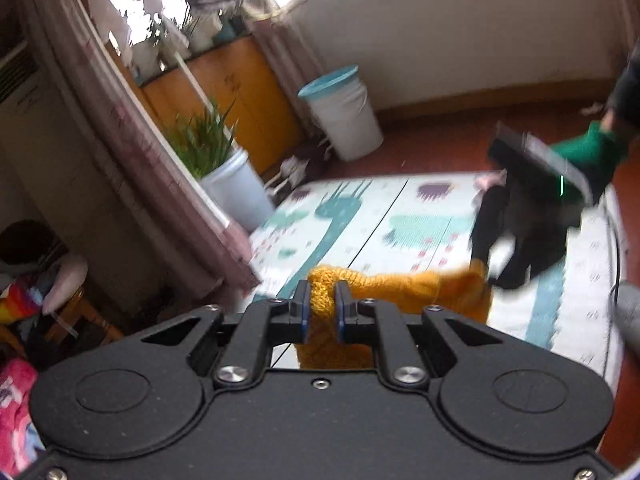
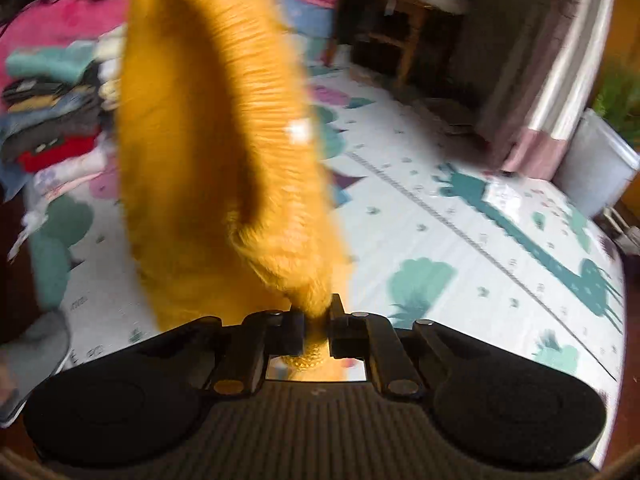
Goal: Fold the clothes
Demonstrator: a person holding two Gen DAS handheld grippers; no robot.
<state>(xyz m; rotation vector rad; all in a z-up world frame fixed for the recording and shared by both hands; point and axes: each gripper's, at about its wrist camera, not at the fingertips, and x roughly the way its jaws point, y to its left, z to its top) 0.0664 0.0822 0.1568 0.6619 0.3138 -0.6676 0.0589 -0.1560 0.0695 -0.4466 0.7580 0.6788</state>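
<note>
A mustard-yellow knit garment (image 1: 404, 286) is held in the air between both grippers above a patterned play mat (image 1: 400, 208). My left gripper (image 1: 322, 292) is shut on one bunched edge of it. In the left wrist view the right gripper (image 1: 486, 274) holds the other end, with a green-sleeved arm behind it. In the right wrist view my right gripper (image 2: 316, 312) is shut on the garment (image 2: 208, 160), which rises up and left in a blurred loop over the mat (image 2: 460, 220).
A stack of folded clothes (image 2: 52, 120) lies at the mat's far left. A white bucket with plants (image 1: 236, 188), a teal-lidded white bin (image 1: 344, 116), a pink curtain (image 1: 160, 168) and a wooden stool (image 2: 400, 28) border the mat.
</note>
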